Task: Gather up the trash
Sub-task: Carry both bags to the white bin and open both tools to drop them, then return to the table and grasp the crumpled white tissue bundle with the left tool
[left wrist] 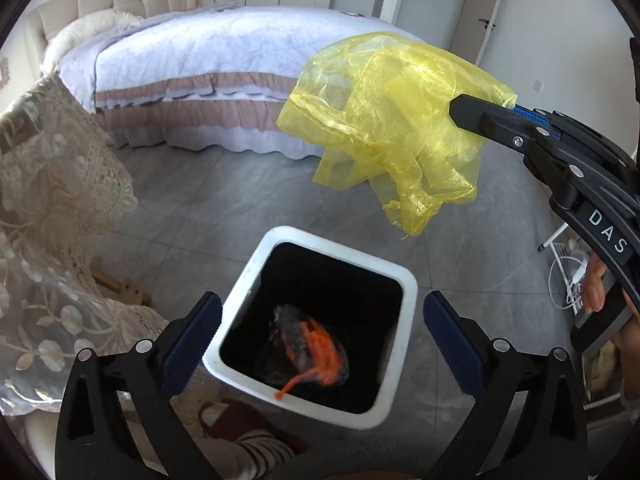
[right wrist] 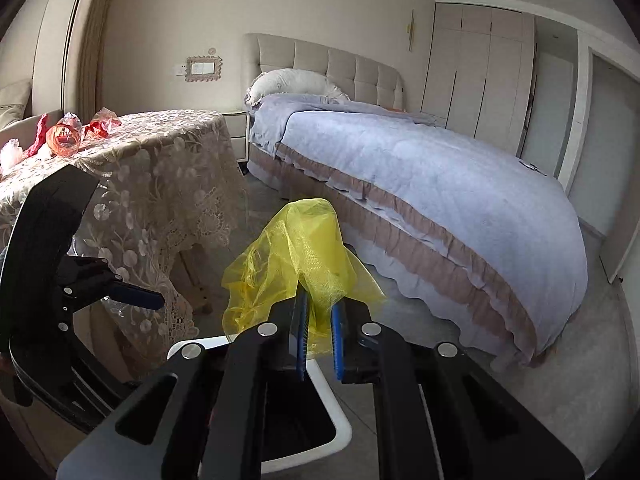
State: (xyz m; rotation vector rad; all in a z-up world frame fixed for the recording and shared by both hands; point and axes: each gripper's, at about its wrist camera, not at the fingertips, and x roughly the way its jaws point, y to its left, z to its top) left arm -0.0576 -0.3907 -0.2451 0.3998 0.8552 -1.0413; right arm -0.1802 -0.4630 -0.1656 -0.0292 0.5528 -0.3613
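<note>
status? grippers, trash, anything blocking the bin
Left gripper open, empty, over white bin. Right gripper shut on yellow mesh, beside bin. Clear wrapper with orange strip in bin. Opening unblocked.

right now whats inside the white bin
Inside the white bin lies a clear wrapper with an orange strip on the black lining. The rest of the bottom is too dark to make out.

Left wrist view steeply down, close over the bin [left wrist: 256,280]; right wrist view shallower, bed [right wrist: 420,184] shared.
</note>
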